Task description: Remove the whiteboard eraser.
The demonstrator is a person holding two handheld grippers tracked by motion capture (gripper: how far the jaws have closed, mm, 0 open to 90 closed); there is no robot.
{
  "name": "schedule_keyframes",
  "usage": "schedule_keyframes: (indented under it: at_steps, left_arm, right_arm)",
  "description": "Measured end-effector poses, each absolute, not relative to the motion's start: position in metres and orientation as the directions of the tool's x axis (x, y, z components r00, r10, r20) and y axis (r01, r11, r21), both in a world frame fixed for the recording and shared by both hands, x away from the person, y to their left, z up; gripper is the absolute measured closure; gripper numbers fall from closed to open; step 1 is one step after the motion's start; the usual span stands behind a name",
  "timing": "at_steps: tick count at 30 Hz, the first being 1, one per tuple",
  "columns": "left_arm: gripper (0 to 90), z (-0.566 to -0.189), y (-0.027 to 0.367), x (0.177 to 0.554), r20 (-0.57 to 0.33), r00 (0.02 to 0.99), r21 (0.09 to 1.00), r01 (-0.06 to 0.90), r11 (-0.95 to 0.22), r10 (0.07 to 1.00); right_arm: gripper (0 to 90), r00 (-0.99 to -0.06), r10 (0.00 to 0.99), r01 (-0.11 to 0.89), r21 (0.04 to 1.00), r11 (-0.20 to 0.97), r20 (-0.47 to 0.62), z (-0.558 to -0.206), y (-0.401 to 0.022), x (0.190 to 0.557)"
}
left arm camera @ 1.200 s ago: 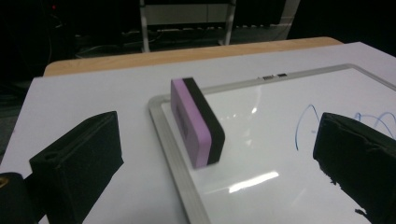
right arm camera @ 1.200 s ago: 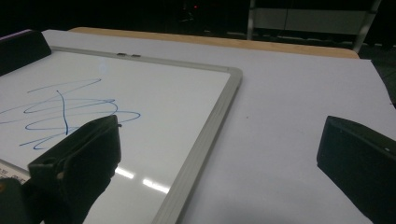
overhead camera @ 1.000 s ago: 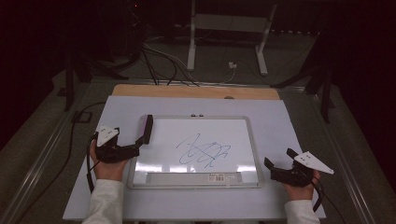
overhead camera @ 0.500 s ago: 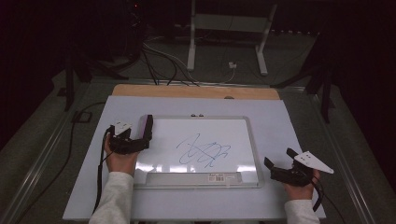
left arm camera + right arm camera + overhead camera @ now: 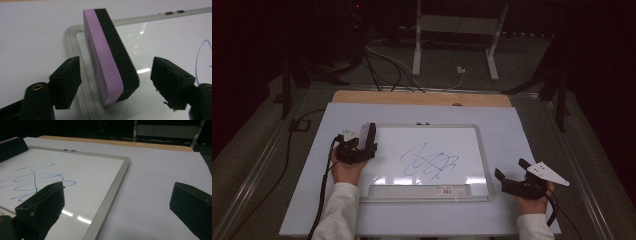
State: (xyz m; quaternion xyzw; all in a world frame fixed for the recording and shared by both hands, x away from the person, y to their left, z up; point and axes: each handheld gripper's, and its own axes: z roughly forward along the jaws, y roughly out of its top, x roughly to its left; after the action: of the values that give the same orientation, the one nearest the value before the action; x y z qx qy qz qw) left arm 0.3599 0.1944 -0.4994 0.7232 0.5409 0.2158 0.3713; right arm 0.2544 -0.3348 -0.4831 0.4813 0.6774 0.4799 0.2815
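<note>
My left claw point(image 5: 115, 82) has come forward and down onto the eraser point(image 5: 107, 55) since a second ago, and its jaws have been narrowing around it; my right claw point(image 5: 518, 176) has stayed where it was, off the whiteboard's right edge, jaws wide apart with nothing in them.

The eraser stands on its long edge at the upper left corner of the whiteboard point(image 5: 427, 192), purple foam face toward my left jaw, black felt toward my right one. It sits between the jaws, yet in the left claw view there is a gap on both sides (wider on the felt side), so the pads don't press it yet: the claw is open around it, not gripping.

What matters next is the line-up. The eraser's long axis runs away from me, along the claw's own reach, so the jaws close across its thin dimension. The blue scribble point(image 5: 430, 163) lies to the right of the eraser, mid-board. My left hand point(image 5: 346, 170) is plainly the nearer one.
</note>
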Motion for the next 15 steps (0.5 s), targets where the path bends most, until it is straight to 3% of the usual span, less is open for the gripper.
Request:
schedule_keyframes:
  at_steps: [15]
  left_arm:
    - [55.2,-0.5034,0.1901,0.3615,-0.055,0.304,0.758,0.633,-0.159,0.951]
  right_arm:
    - [0.2,-0.374,0.924,0.376,0.924,0.075,0.077,-0.4824,-0.3364,0.2539]
